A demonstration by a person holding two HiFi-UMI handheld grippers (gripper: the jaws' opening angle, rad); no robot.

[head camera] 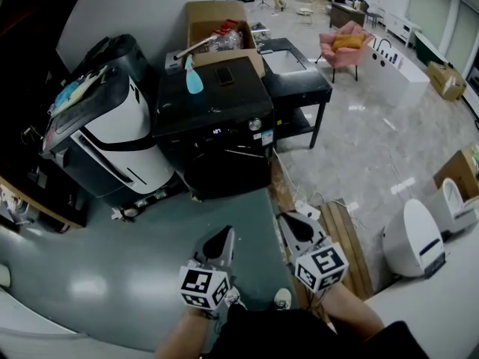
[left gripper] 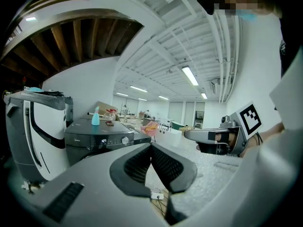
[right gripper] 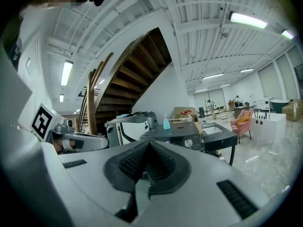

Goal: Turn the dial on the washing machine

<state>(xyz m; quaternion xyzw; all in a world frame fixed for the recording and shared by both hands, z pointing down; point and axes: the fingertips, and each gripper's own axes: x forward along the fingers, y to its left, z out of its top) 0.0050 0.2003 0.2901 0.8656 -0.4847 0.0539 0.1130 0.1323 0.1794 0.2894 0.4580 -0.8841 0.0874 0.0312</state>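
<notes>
Floor (head camera: 112,275) first: grey-green sheet under me, pale shiny tile off toward 2 o'clock. Next biggest is the white-and-black unit (head camera: 112,137), leaning at about 10 o'clock from my tongs. Washer (head camera: 213,137) is black, dead ahead at 12 o'clock and well apart from both tongs. Black table (head camera: 299,84) stands just beside it on its 3 o'clock side. An open cardboard box (head camera: 221,32) full of clutter is at the washer's far edge, 12 o'clock; can't tell if it rests on the lid or behind it. Pink chair (head camera: 340,47) is way out at 1 o'clock.

Left gripper (head camera: 227,233) is low in the head view at 6 o'clock, pointing at the washer, pads pressed together with nothing pinched. Right gripper (head camera: 286,220) is just beside it at 3 o'clock, same deal: tongs closed tight on nothing.

Blue bottle (head camera: 193,81) stands upright on the washer lid, toward its 11 o'clock corner. Dial (head camera: 255,124) is the little silver knob on the front control strip, at 3 o'clock from the lit display, and neither gripper is touching it.
</notes>
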